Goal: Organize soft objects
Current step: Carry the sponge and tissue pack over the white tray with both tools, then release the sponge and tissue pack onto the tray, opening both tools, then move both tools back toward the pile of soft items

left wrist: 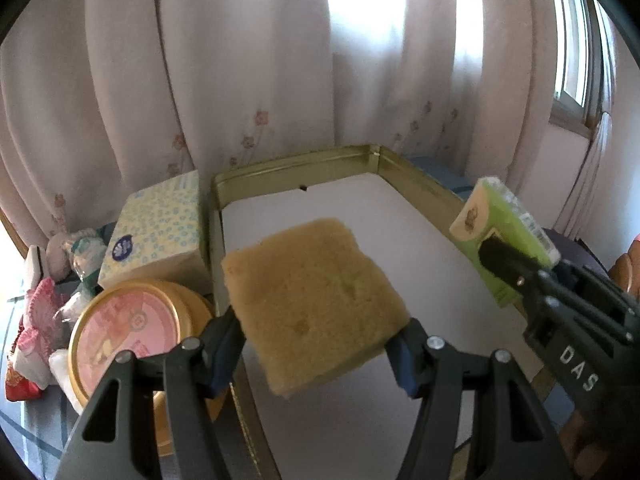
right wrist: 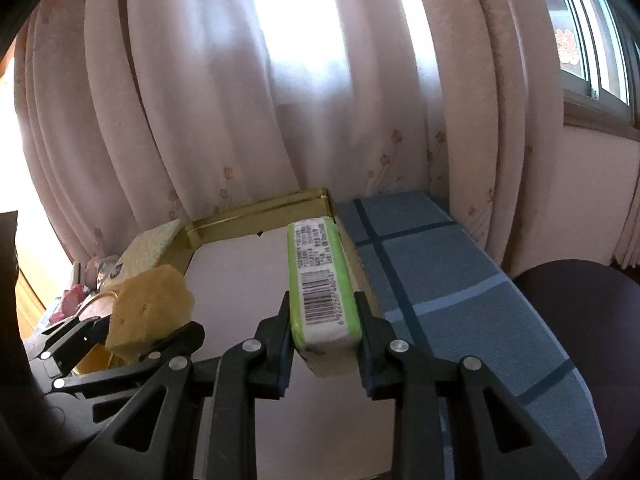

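Observation:
My left gripper (left wrist: pixel 316 348) is shut on a flat yellow-brown sponge (left wrist: pixel 312 304), held level above the gold tin tray (left wrist: pixel 296 162) with its white liner. The sponge also shows in the right wrist view (right wrist: pixel 148 312). My right gripper (right wrist: pixel 324 332) is shut on a green wrapped tissue pack (right wrist: pixel 320 280) with a barcode, held above the tray's right rim. In the left wrist view the pack (left wrist: pixel 500 232) and the right gripper (left wrist: pixel 520 272) sit at the right.
A yellow tissue box with blue dots (left wrist: pixel 156 228), a round gold tin with a pink lid (left wrist: pixel 124 320) and pink and white soft items (left wrist: pixel 36 328) lie left of the tray. A blue checked cloth (right wrist: pixel 460 280) covers the surface. Curtains hang behind. A dark round seat (right wrist: pixel 580 320) is at right.

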Available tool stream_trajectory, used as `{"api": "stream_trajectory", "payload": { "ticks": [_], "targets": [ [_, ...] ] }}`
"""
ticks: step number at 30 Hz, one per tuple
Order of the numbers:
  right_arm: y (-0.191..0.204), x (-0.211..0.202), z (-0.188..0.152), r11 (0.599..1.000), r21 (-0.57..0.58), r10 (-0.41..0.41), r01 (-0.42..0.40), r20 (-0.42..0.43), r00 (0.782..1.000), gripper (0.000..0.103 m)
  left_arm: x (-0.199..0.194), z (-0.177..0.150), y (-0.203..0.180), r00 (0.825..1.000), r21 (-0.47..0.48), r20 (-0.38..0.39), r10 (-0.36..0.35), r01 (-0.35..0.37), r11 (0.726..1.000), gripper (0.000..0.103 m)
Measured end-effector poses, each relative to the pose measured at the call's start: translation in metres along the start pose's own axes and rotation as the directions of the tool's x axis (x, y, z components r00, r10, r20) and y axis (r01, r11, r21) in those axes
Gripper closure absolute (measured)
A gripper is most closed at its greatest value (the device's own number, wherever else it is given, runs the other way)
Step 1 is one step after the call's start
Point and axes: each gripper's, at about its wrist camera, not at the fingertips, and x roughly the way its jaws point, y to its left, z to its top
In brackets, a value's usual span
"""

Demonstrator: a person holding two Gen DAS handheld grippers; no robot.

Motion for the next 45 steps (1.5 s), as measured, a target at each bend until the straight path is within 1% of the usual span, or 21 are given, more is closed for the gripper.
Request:
{"api": "stream_trajectory", "payload": {
  "ticks": [2, 4, 5, 6, 7, 8, 9, 11, 14, 18, 20, 26, 31, 34, 36, 39, 41, 45],
  "targets": [
    [0.0, 0.003, -0.001, 1.0, 0.004, 0.007, -0.007, -0.012, 1.0, 0.072, 0.0, -0.002, 0.0, 1.0, 0.005, -0.001, 0.006, -0.006, 1.0, 0.039],
    [-0.002, 0.004, -0.002, 0.999, 0.027, 0.031, -0.031, -0.023, 0.999, 0.068, -0.001, -0.001, 0.0, 1.0, 0.002, -0.005, 0.004, -0.004, 1.0, 0.032],
    [-0.004, 0.006, -0.002, 0.999, 0.034, 0.041, -0.04, -0.029, 0.999, 0.061, 0.0, -0.002, 0.0, 1.0, 0.009, -0.005, 0.005, -0.005, 1.0, 0.031],
    [-0.004, 0.007, -0.002, 0.998, 0.037, 0.048, -0.047, -0.037, 0.998, 0.053, 0.0, -0.003, -0.002, 1.0, 0.022, -0.008, 0.008, -0.008, 1.0, 0.027],
    [-0.005, 0.007, -0.002, 0.998, 0.037, 0.051, -0.05, -0.037, 0.998, 0.048, -0.001, -0.003, -0.004, 1.0, 0.04, -0.004, 0.013, -0.012, 0.999, 0.018],
    [-0.005, 0.006, -0.002, 0.998, 0.037, 0.057, -0.056, -0.03, 0.998, 0.04, -0.004, -0.003, -0.007, 1.0, 0.057, 0.007, 0.024, -0.025, 0.998, 0.013],
    [-0.005, 0.003, -0.002, 0.997, 0.039, 0.065, -0.064, -0.021, 0.998, 0.038, -0.01, -0.004, -0.01, 0.998, 0.075, 0.031, 0.059, -0.061, 0.995, 0.0],
    [-0.004, -0.004, -0.003, 0.997, 0.044, 0.064, -0.064, 0.005, 0.998, 0.038, -0.021, -0.006, -0.015, 0.99, 0.106, 0.094, 0.107, -0.117, 0.987, 0.0],
    [-0.002, -0.015, -0.004, 0.997, 0.047, 0.057, -0.059, 0.041, 0.998, 0.038, -0.037, -0.008, -0.019, 0.977, 0.138, 0.152, 0.148, -0.17, 0.976, 0.0],
    [-0.003, -0.029, -0.004, 0.994, 0.087, 0.054, -0.062, 0.088, 0.995, 0.037, -0.051, -0.011, -0.015, 0.964, 0.143, 0.197, 0.178, -0.208, 0.968, 0.0],
    [0.0, -0.034, -0.004, 0.994, 0.088, 0.05, -0.059, 0.104, 0.993, 0.037, -0.053, -0.011, -0.01, 0.962, 0.136, 0.198, 0.188, -0.217, 0.967, 0.0],
    [0.011, -0.047, -0.008, 0.992, 0.106, 0.061, -0.075, 0.129, 0.99, 0.037, -0.06, -0.019, 0.01, 0.964, 0.093, 0.176, 0.201, -0.22, 0.971, 0.0],
    [0.027, -0.047, -0.014, 0.991, 0.096, 0.078, -0.089, 0.113, 0.99, 0.037, -0.062, -0.028, 0.028, 0.961, 0.059, 0.153, 0.23, -0.242, 0.969, 0.0],
    [0.036, -0.051, -0.018, 0.992, 0.083, 0.084, -0.095, 0.123, 0.989, 0.037, -0.064, -0.033, 0.035, 0.947, 0.051, 0.164, 0.277, -0.288, 0.956, 0.0],
    [0.042, -0.053, -0.018, 0.992, 0.074, 0.087, -0.098, 0.134, 0.987, 0.037, -0.067, -0.036, 0.038, 0.93, 0.055, 0.185, 0.318, -0.333, 0.941, 0.0],
    [0.05, -0.057, -0.019, 0.993, 0.061, 0.096, -0.106, 0.144, 0.985, 0.037, -0.072, -0.039, 0.044, 0.911, 0.053, 0.207, 0.356, -0.374, 0.926, 0.0],
    [0.055, -0.057, -0.018, 0.993, 0.054, 0.097, -0.106, 0.147, 0.984, 0.037, -0.074, -0.041, 0.049, 0.907, 0.047, 0.208, 0.366, -0.383, 0.923, 0.0],
    [0.064, -0.058, -0.018, 0.993, 0.04, 0.103, -0.11, 0.147, 0.984, 0.037, -0.078, -0.044, 0.061, 0.909, 0.03, 0.199, 0.367, -0.38, 0.925, 0.0]
  ]
}}
